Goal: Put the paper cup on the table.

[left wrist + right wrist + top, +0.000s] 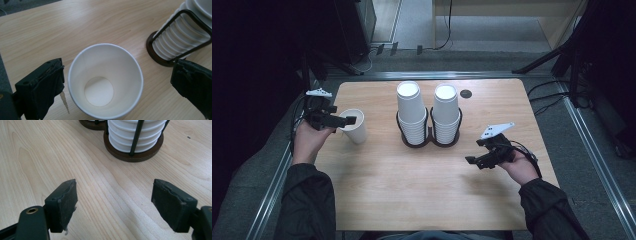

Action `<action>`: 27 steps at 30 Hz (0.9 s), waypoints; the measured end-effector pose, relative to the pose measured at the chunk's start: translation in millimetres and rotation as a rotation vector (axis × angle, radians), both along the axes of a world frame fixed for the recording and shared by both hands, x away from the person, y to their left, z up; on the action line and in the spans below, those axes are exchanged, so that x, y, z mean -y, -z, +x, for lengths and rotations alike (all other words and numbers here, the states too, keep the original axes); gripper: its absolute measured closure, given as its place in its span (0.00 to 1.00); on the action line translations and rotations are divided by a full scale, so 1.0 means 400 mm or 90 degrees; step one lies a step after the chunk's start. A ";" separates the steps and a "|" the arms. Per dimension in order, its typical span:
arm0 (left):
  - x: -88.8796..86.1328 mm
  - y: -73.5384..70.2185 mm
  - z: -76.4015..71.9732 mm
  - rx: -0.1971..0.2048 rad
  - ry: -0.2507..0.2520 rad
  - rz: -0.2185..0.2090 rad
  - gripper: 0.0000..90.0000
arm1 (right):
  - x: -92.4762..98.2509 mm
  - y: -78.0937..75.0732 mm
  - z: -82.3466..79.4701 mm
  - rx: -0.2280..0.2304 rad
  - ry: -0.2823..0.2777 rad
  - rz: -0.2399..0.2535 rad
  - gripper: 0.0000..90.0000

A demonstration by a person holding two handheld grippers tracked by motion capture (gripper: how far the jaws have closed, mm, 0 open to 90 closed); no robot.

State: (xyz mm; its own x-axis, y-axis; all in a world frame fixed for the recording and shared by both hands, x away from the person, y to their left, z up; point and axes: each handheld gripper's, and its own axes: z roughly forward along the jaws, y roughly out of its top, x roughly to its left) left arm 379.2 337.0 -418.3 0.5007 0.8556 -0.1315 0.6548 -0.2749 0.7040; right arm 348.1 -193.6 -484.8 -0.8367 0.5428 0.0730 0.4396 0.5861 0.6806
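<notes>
While the single paper cup (354,126) stands upright left of the cup holder (429,136) | left gripper (343,121) gaping around its rim, no grip | right gripper (473,161) wide, empty, right of holder | step: cup likely just set down | next: withdraw clear.

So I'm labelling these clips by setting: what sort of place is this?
Probably a lab or recording room: a small wooden table on grey floor, metal rails alongside, cables and dark stands around it.

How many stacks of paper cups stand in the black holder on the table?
2. The left stack and the right stack stand side by side in the black holder at the table's middle. One single cup stands apart, at the left.
</notes>
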 end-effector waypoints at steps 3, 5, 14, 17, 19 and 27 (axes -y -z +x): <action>0.012 -0.010 -0.011 0.001 0.011 -0.009 0.00 | 0.001 -0.002 -0.001 0.002 0.001 0.000 0.23; 0.017 -0.013 -0.014 0.004 0.014 -0.013 0.00 | 0.002 -0.003 -0.001 0.003 0.001 0.000 0.23; 0.090 -0.004 -0.044 0.013 0.048 0.003 0.00 | -0.005 -0.009 0.010 0.005 -0.001 0.005 0.23; 0.110 0.000 -0.053 0.012 0.057 0.004 0.00 | -0.009 -0.011 0.014 0.007 -0.004 0.008 0.23; 0.115 0.000 -0.056 0.012 0.059 0.002 0.00 | -0.012 -0.011 0.017 0.009 -0.006 0.008 0.23; 0.162 0.014 -0.093 0.008 0.082 0.020 0.00 | -0.027 -0.014 0.035 0.009 -0.018 0.008 0.23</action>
